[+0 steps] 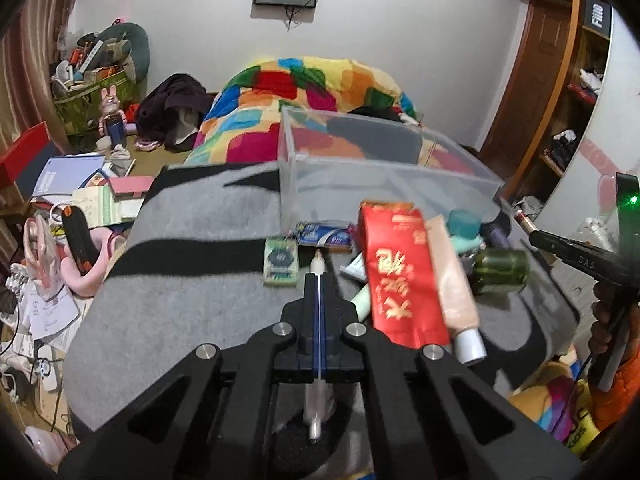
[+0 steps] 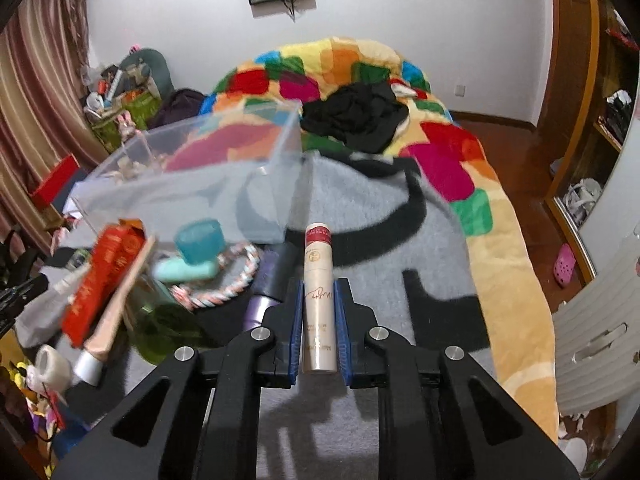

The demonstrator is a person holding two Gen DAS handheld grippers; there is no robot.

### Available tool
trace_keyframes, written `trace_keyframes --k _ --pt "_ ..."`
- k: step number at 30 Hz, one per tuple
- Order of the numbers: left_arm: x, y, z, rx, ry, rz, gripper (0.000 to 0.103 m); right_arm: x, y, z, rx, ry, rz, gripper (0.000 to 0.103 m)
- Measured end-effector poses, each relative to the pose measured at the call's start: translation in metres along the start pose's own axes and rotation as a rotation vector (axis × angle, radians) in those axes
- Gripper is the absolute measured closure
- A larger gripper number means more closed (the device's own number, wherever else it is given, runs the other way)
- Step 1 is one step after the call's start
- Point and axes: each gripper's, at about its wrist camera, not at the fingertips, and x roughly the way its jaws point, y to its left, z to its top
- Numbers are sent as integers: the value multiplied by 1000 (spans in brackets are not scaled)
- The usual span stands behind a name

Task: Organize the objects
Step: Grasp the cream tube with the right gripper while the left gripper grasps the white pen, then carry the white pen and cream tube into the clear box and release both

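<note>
Clamped lengthwise in shut left gripper [image 1: 319, 280]: slim pen [image 1: 318, 266]. Pinched in right gripper [image 2: 319, 300]: cream tube [image 2: 319, 300], likely bound for clear bin [image 2: 192, 196].

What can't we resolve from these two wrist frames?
- Left wrist view: the thin pen-like item in the left gripper is mostly covered by the fingers.
- Both views: print on the red box is motion-blurred.
- Right wrist view: small lettering on the cream tube in the right gripper is too small.
- Clear bin: contents uncertain through its translucent walls.
</note>
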Motion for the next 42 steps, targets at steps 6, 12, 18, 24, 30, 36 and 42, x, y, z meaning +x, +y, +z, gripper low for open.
trace_keyframes --k 6,12,18,24,30,36,42 --pt "2 -6 8 51 26 9 102 -14 19 12 -50 -44 36 89" --pt "35 2 -9 61 160 51 82 -11 28 22 -65 -43 75 89" --pt "41 1 -15 102 141 68 93 -4 34 30 -70 -27 117 89" --pt "22 -15 -12 155 98 45 93 3 38 42 -82 -23 137 89" --pt "0 -18 21 131 29 -18 93 15 43 63 -92 -12 164 89" --pt "10 -18 61 121 18 -60 93 34 48 84 -97 23 176 89" --pt "46 -20 94 115 119 -105 93 64 58 92 -130 108 166 89"
